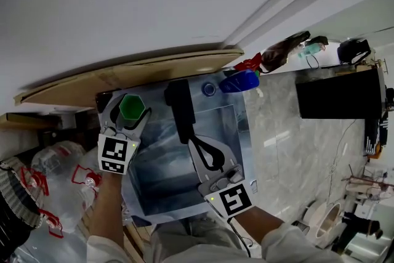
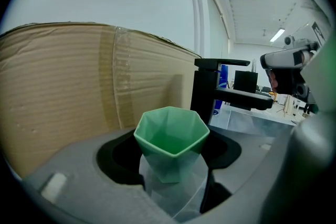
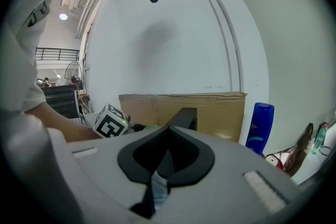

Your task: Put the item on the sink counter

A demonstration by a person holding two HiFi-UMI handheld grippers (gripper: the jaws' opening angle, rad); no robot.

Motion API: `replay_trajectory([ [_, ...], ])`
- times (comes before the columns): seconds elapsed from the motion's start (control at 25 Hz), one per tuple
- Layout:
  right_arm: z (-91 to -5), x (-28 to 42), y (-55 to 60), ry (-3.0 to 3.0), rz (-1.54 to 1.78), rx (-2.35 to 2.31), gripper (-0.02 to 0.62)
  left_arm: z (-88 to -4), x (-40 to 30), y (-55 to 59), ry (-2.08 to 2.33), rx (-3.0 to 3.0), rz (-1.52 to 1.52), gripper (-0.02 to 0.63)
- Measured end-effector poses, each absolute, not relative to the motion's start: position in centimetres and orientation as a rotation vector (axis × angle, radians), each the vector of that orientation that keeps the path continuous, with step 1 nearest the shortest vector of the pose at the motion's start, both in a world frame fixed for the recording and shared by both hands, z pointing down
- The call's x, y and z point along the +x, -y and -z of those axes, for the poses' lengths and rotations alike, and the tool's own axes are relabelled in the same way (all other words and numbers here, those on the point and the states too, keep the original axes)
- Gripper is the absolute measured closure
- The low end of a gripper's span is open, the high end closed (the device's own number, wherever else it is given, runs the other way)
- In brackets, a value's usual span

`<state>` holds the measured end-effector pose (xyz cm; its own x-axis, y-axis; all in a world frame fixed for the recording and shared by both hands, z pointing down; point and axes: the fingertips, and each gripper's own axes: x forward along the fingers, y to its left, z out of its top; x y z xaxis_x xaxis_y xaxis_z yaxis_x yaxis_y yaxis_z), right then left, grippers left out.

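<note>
A green faceted cup (image 1: 131,106) stands upright between the jaws of my left gripper (image 1: 130,114), which is shut on it over the back left corner of the steel sink's rim (image 1: 106,99). In the left gripper view the cup (image 2: 172,136) fills the gap between the jaws of the left gripper (image 2: 171,162); whether its base touches the rim is hidden. My right gripper (image 1: 197,145) hovers over the sink basin just in front of the black faucet (image 1: 180,109), shut with nothing in it; the right gripper (image 3: 167,150) shows its jaws closed together.
A cardboard sheet (image 1: 123,74) leans on the wall behind the sink. A blue bottle (image 1: 241,80) lies at the back right corner. A marble counter (image 1: 289,145) runs to the right, with a black box (image 1: 335,92) on it. Plastic bags (image 1: 55,163) sit at the left.
</note>
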<state>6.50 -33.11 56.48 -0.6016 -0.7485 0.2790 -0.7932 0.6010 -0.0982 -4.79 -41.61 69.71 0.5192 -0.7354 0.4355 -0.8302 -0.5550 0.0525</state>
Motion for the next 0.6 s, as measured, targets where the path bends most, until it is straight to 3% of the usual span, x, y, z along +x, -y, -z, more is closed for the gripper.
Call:
replay_trajectory([
  [0.6, -56.79, 6.27, 33.25, 2.602, -0.306, 1.283, 0.592, -69.57, -4.52, 41.96, 1.334, 2.565, -0.470, 0.278],
])
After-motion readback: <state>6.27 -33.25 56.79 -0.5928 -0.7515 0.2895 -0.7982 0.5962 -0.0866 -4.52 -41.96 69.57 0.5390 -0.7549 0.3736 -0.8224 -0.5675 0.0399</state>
